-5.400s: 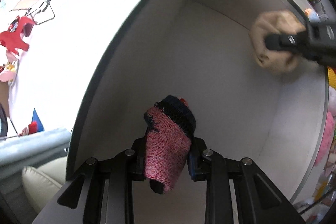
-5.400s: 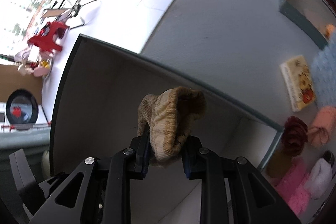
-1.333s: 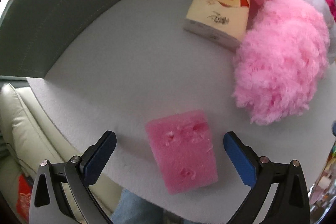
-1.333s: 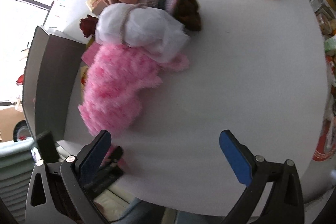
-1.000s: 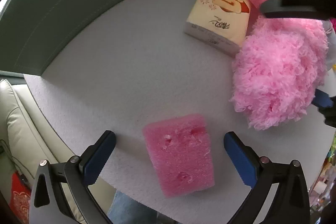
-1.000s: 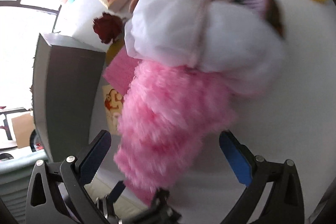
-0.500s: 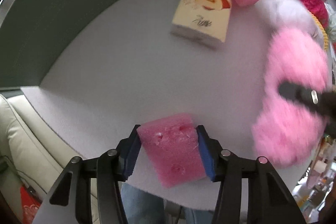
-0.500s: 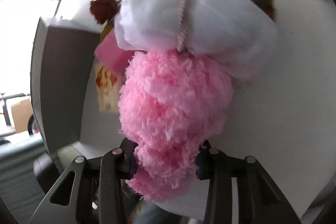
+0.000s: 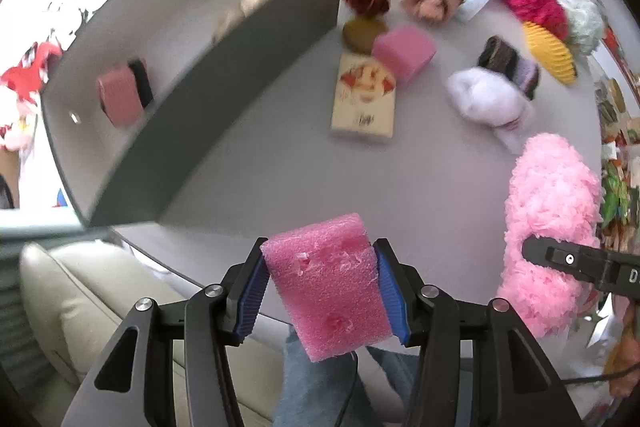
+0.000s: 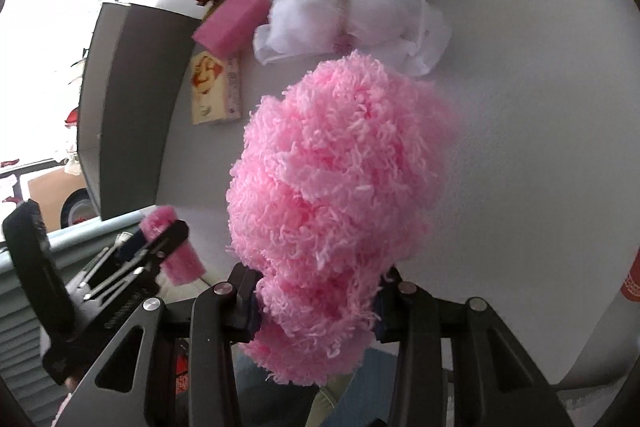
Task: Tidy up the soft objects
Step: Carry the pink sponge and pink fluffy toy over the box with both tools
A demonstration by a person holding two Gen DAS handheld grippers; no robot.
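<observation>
A broad bare stretch of desk (image 9: pixel 256 163) lies along its near edge, between the grey box (image 9: pixel 224 83) on the left and the soft things toward the far edge. The box's tall wall bars that side. A carton (image 9: pixel 362 103), pink sponge (image 9: pixel 404 53) and white bundle (image 9: pixel 486 101) crowd the middle.

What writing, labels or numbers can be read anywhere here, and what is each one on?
"D": a white letter, cut off by the picture edge, on the black right tongs, seen in the left wrist view.
Cream packet: dark script under a red picture, too blurred to read.
Left tongs: raised lettering on the body, in the right wrist view, too blurred to read.
Nothing else legible.
</observation>
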